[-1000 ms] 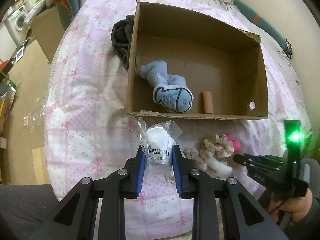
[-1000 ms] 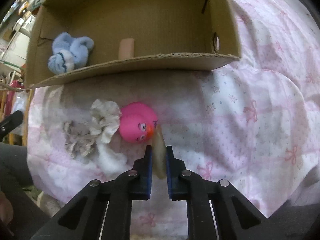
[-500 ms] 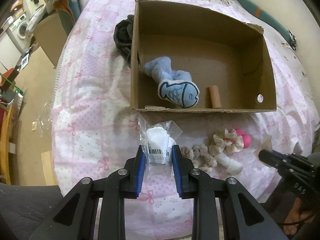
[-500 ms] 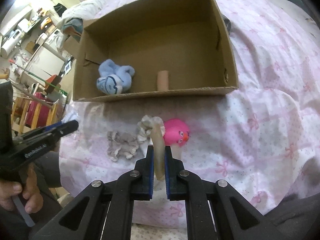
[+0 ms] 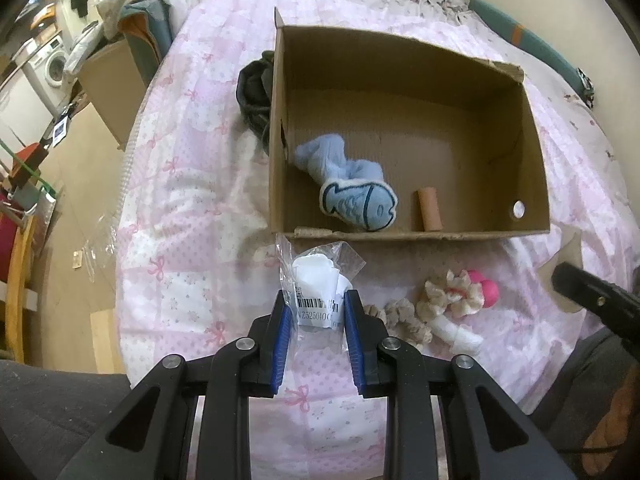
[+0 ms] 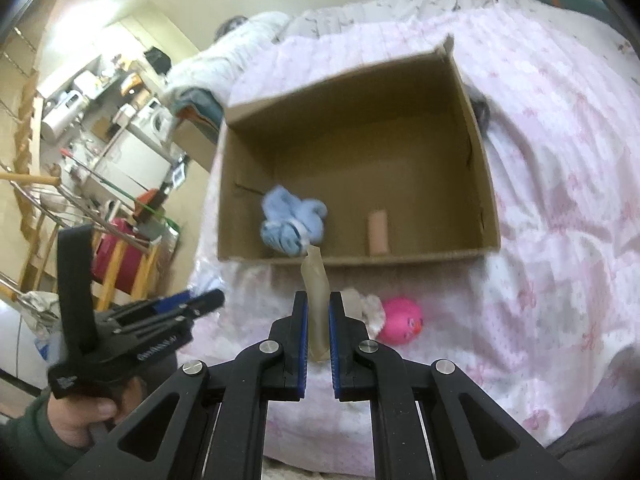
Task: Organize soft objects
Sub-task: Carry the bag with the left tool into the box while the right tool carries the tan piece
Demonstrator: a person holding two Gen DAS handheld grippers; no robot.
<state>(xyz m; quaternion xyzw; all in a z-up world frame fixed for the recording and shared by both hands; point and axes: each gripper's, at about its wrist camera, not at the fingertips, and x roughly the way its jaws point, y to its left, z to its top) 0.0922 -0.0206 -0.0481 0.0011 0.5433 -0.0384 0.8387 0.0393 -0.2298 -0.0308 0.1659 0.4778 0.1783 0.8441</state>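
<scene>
Mid-carry: left gripper [image 5: 314, 314] clamps the bagged white item [image 5: 318, 284], right gripper [image 6: 318, 318] pinches a tan tube [image 6: 316, 280], both short of the box [image 6: 486, 200], next lift over near wall, release inside

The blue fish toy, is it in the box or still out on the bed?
In. The blue fish toy lies on the cardboard box floor, enclosed by its walls, beside a small cardboard tube.
</scene>
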